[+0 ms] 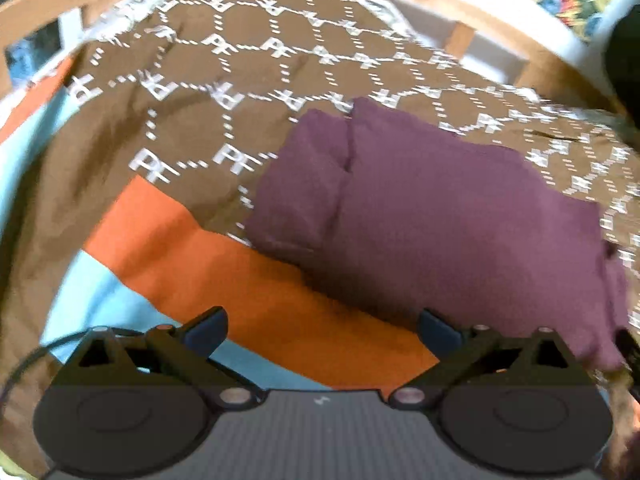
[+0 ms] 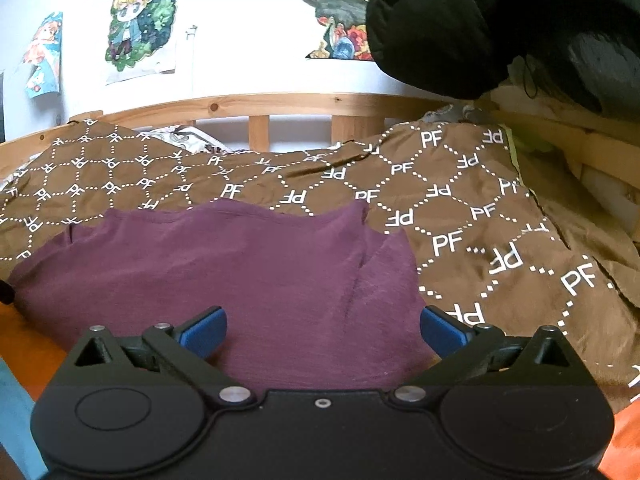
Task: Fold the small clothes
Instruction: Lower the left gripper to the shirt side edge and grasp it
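Purple garment (image 2: pixel 224 272) was laid folded on brown blanket (image 2: pixel 472 216), centre frame. Left gripper (image 1: pixel 322 330) and right gripper (image 2: pixel 323 330) were held fully open w/ nothing gripped, garment lying beyond the fingers.

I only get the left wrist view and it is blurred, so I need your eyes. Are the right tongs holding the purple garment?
Observer: No. The right tongs stand wide open over the purple garment, with nothing pinched between the blue pads.
Operator: What lies to the right of the garment over there?
Observer: Only the brown patterned blanket; the garment's right flap is folded inward along a crease.
Operator: Anything hanging over the work area?
Observer: A black sleeve shows at the top right, above the wooden bed rail.
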